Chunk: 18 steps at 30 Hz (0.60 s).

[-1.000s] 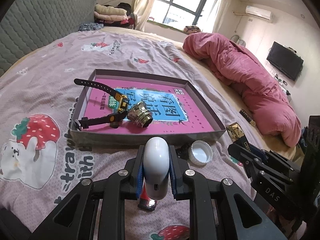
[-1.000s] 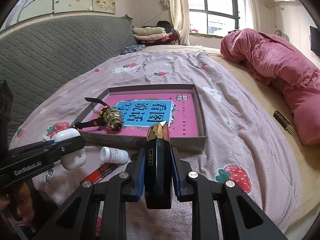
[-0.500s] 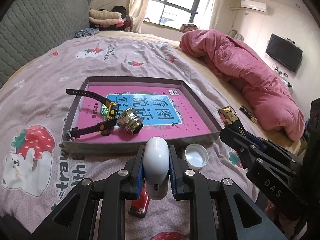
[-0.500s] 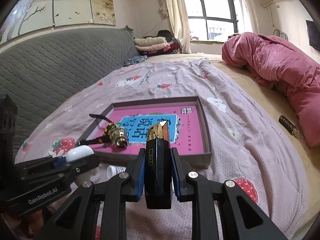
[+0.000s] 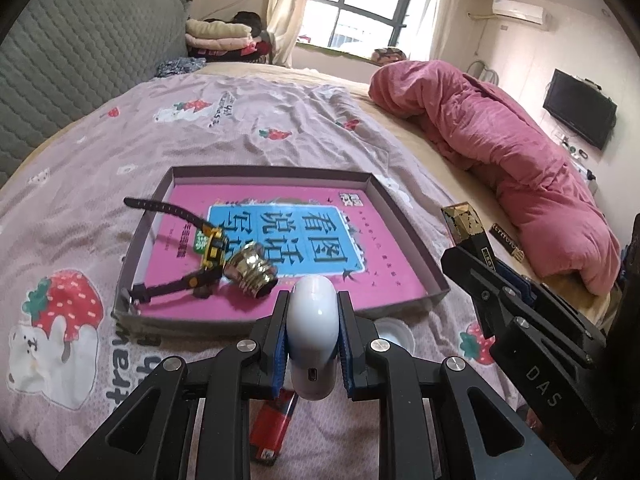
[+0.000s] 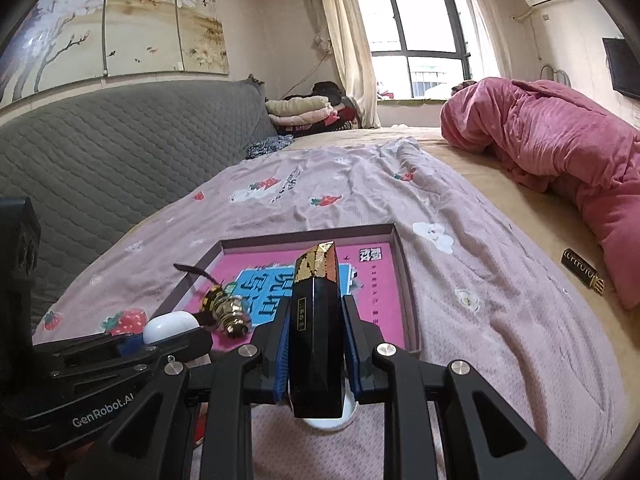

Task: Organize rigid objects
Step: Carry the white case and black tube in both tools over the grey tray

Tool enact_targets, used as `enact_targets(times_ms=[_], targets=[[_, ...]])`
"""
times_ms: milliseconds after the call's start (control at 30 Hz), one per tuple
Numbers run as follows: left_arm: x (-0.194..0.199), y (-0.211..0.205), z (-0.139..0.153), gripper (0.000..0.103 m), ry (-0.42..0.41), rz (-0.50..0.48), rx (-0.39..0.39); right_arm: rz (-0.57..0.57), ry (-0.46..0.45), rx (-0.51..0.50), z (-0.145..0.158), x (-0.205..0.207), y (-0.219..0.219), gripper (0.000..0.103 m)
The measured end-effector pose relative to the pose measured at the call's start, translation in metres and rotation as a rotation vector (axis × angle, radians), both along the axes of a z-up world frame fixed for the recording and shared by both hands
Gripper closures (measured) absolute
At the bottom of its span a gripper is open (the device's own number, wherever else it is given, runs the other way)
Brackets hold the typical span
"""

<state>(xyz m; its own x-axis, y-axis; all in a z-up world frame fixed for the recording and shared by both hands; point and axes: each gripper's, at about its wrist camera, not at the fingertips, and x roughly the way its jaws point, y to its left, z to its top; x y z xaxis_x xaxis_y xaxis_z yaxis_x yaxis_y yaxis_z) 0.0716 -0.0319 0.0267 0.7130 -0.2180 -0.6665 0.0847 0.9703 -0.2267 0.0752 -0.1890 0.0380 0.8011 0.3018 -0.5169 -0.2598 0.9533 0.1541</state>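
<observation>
My left gripper (image 5: 313,309) is shut on a white earbud case (image 5: 313,328), held just short of the near wall of a shallow grey box (image 5: 256,322) with a pink book in it. A black-strapped watch (image 5: 192,240) and a gold threaded cap (image 5: 252,274) lie inside the box. My right gripper (image 6: 316,316) is shut on a black faceted box with a gold top (image 6: 316,320), raised over the bed near the grey box (image 6: 408,304). In the left wrist view the right gripper (image 5: 480,264) enters from the right with the black faceted box (image 5: 466,222).
On the strawberry bedsheet lie a white bottle cap (image 5: 394,334), a red lighter (image 5: 274,428) and a small black-and-gold item (image 6: 584,272). A pink quilt (image 5: 512,160) is heaped at the right. A grey headboard (image 6: 100,160) runs along the left.
Both grippers have risen and moved toward the grey box, each keeping its hold. The right gripper's view tilted up, so more of the room shows.
</observation>
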Motion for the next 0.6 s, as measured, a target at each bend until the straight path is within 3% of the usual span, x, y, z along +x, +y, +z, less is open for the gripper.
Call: enact_targets(times_ms=[267,600], targets=[[0.023,-0.005,0.008,0.081,-0.008,0.004,-0.018,-0.013,-0.039,0.015,0.004,0.01,-0.008,0.08],[0.043,-0.016,0.007,0.081,-0.009,-0.006,-0.003,-0.013,-0.017,0.005,-0.007,0.026,-0.007,0.08]])
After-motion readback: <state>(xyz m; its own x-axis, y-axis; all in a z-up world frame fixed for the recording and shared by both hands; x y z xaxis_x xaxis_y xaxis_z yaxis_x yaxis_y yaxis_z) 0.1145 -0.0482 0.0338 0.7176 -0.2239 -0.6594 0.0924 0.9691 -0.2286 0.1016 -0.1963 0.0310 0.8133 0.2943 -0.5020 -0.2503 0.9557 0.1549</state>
